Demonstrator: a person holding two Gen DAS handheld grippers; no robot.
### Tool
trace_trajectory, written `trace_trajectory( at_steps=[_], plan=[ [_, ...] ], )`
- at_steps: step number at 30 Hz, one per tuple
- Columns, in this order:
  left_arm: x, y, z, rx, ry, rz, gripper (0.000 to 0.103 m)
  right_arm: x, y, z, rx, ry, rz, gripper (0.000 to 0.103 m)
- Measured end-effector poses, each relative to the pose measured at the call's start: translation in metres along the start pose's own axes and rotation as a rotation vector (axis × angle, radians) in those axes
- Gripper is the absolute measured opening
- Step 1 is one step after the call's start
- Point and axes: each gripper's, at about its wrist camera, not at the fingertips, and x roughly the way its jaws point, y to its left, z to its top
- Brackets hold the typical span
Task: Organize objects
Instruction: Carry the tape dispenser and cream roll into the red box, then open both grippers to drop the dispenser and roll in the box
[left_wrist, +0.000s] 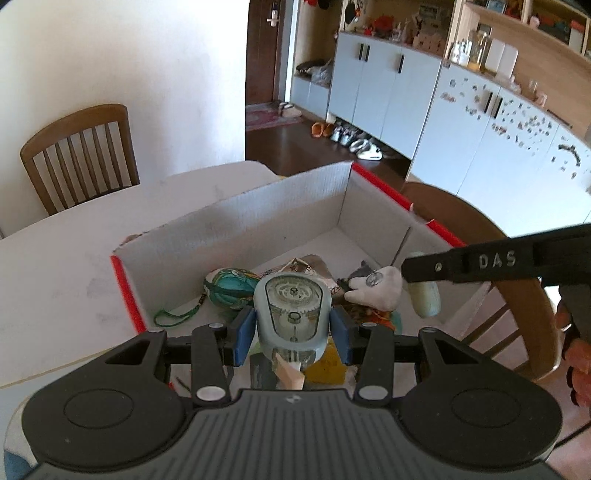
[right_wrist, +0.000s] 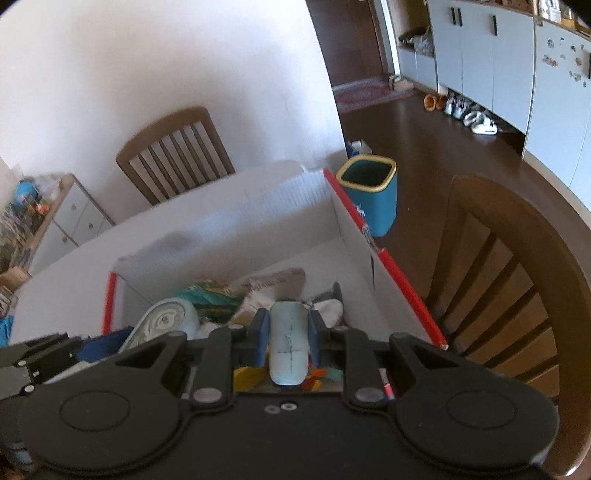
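Cardboard box (left_wrist: 236, 218), white inside with red edging, open-topped on the white table (left_wrist: 55, 273), with both my grippers poised over its near end. Left gripper (left_wrist: 291, 332): blue pads pinched on a pale grey-blue gear toy (left_wrist: 291, 314) with a clear window showing cogwheels, held above the box contents. Right gripper (right_wrist: 288, 341): pads pressed on a slim pale-blue oblong piece (right_wrist: 288, 350), marked with thin dark lines; I cannot say for sure what it is. Box contents, near end: teal-patterned egg-shaped pouch (left_wrist: 229, 288) with green cord, crumpled printed packet (left_wrist: 303, 267), white plush toy (left_wrist: 376, 291), yellow item (left_wrist: 328, 365) partly hidden beneath. Surroundings: wooden chair (left_wrist: 81, 151) behind the table, second wooden chair (right_wrist: 517, 280) at the right, teal bin (right_wrist: 373, 195) on the floor beyond the box.
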Motion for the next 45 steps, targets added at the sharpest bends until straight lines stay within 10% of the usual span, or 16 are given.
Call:
trace_trajectory(
  at_steps=[23,45],
  plan=[
    [0.036,-0.006,-0.007,-0.032,0.085,-0.019,0.043,0.039,-0.002,-0.001,-0.056,0.084,0.006,0.023],
    [-0.046,0.017,-0.02,-0.049,-0.035,-0.073,0.062,-0.039,0.029,-0.03,-0.062,-0.055,0.058,0.051]
  ],
)
